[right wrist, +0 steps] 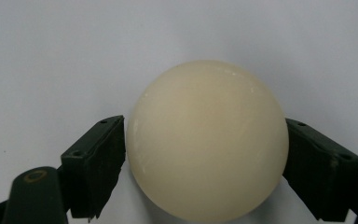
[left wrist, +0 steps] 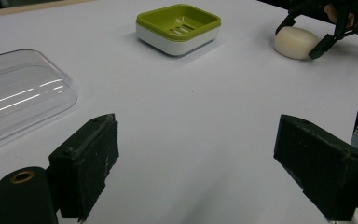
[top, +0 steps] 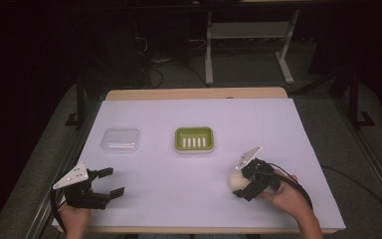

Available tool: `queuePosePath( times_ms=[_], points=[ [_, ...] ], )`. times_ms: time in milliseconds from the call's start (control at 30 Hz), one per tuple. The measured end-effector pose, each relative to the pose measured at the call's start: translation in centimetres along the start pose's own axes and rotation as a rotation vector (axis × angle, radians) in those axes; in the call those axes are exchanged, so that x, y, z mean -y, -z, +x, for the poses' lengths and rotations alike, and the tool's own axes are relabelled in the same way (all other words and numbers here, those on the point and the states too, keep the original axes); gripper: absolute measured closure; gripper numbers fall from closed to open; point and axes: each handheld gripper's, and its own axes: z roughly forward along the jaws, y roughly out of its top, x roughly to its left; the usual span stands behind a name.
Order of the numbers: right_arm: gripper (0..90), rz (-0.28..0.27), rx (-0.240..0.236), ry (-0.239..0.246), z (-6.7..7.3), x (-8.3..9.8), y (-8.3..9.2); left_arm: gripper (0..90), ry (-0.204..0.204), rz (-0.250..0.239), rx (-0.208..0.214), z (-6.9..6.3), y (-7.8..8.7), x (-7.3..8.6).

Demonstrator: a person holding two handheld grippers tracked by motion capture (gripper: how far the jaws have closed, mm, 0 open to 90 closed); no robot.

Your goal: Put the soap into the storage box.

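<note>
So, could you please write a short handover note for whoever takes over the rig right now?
Right gripper: fingers touch both sides of the cream soap bar, which is on the table; firm grip not confirmed.
Left gripper: open, empty, near the front left of the table.
Green soap dish: mid-table, empty.
Clear lid: lying left of the dish.
Done: soap bracketed.
Probably left: lift the soap, set it in the dish, perhaps fit the lid.
</note>
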Motion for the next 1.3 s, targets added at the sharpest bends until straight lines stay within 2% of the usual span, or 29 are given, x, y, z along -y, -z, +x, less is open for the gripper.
queuePosePath(
  times_ms=[300,433,667,700,833,967,1067,1133,1300],
  points=[
    [21.0,0.009,0.009,0.009,0.1,-0.1,-0.3,13.1,0.001,-0.002,0.002,0.0,0.0,0.0],
    [23.0,0.014,0.029,0.022,0.2,-0.2,-0.3,13.1,0.000,-0.002,0.002,0.0,0.0,0.0],
    [23.5,0.017,0.032,0.014,0.3,-0.2,-0.3,13.1,-0.001,0.001,-0.001,0.1,0.1,0.0],
    [23.5,0.023,0.030,0.000,0.3,-0.3,-0.3,13.1,0.002,-0.001,0.000,0.1,0.1,0.0],
    [23.7,0.037,0.010,-0.002,0.3,-0.7,-0.3,13.1,0.001,-0.002,-0.001,0.1,0.2,0.0],
    [23.7,0.029,-0.008,0.004,0.4,-1.3,-0.3,13.1,0.006,-0.008,0.000,0.1,0.2,0.1],
    [23.7,0.011,-0.019,0.017,0.6,-1.7,-0.2,13.1,0.006,-0.009,0.001,0.2,0.2,0.1],
    [23.7,0.002,-0.011,0.040,0.9,-2.6,0.1,13.1,0.009,-0.011,0.001,0.2,0.2,0.1],
    [23.7,-0.001,-0.028,0.054,1.0,-3.6,0.1,13.1,0.007,-0.011,-0.001,0.2,0.3,0.1]
  ],
)
